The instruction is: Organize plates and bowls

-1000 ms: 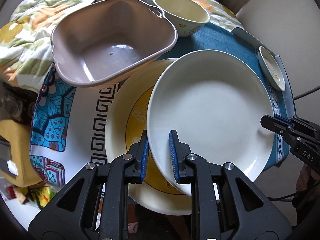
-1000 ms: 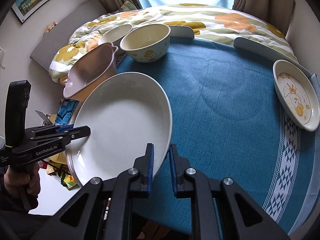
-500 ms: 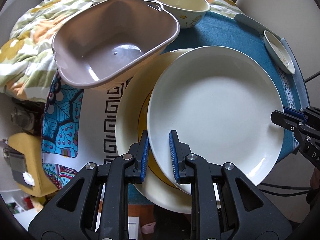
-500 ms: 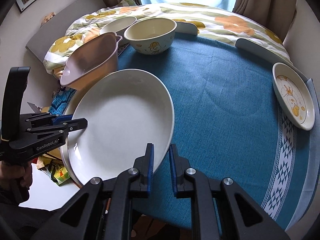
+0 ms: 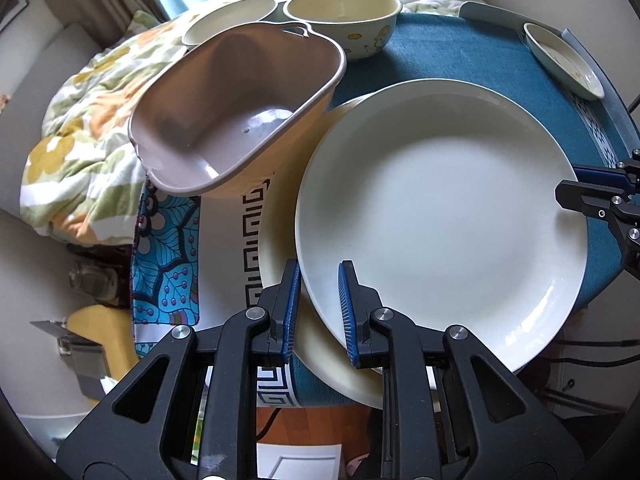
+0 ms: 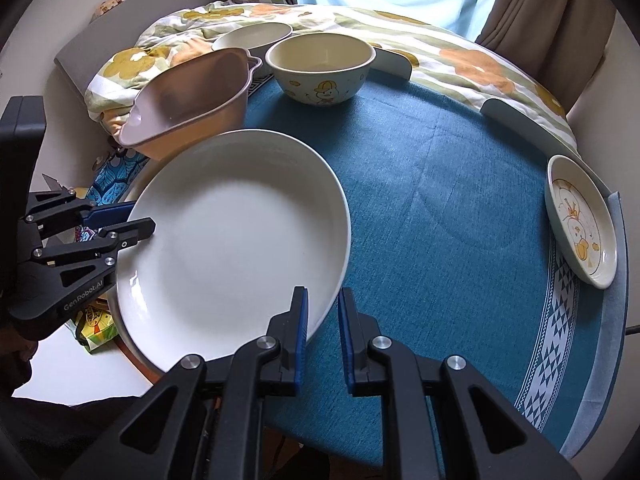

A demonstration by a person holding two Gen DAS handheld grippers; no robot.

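Observation:
A large white plate (image 5: 440, 220) hangs tilted just above a cream plate (image 5: 280, 216) at the table's left edge. My left gripper (image 5: 318, 304) is shut on its near-left rim. My right gripper (image 6: 323, 320) is shut on the opposite rim of the white plate (image 6: 236, 264). Each gripper shows in the other's view: the right gripper (image 5: 576, 190) at the plate's far side, the left gripper (image 6: 136, 220) at its left rim. A pinkish-brown handled bowl (image 5: 240, 112) sits tilted behind the plates. Most of the cream plate is hidden under the white one.
A cream bowl with a duck print (image 6: 320, 64) and a shallow cream bowl (image 6: 252, 36) stand at the back. A small duck dish (image 6: 580, 224) lies at the right edge of the blue tablecloth (image 6: 440, 200). A flowered quilt (image 6: 460, 56) lies beyond the table.
Held by both grippers, the white plate has shifted over the cream plate and now covers its yellow ring. Both views have rolled a little.

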